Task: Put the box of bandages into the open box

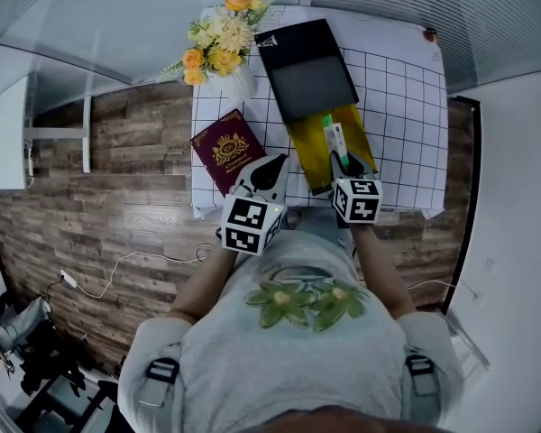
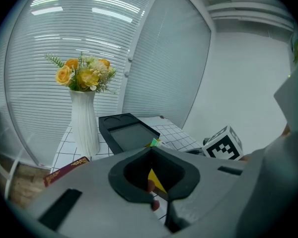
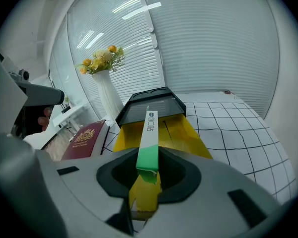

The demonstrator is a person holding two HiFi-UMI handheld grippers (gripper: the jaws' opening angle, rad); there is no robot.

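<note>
A slim white and green box of bandages (image 3: 149, 133) sticks forward from my right gripper (image 3: 146, 182), whose jaws are shut on its green near end. It hangs lengthwise over the yellow inside of the open box (image 3: 188, 133), whose black lid (image 3: 149, 105) lies flipped back beyond. From the head view the bandage box (image 1: 335, 142) sits above the right half of the open box (image 1: 308, 147), with my right gripper (image 1: 343, 165) at the table's near edge. My left gripper (image 1: 266, 177) hovers left of the box, jaws together and holding nothing (image 2: 161, 192).
A white vase of yellow flowers (image 1: 234, 79) stands at the table's back left. A maroon booklet (image 1: 227, 149) lies left of the open box, near my left gripper. The grid-patterned tablecloth (image 1: 401, 106) covers the small table; wooden floor surrounds it.
</note>
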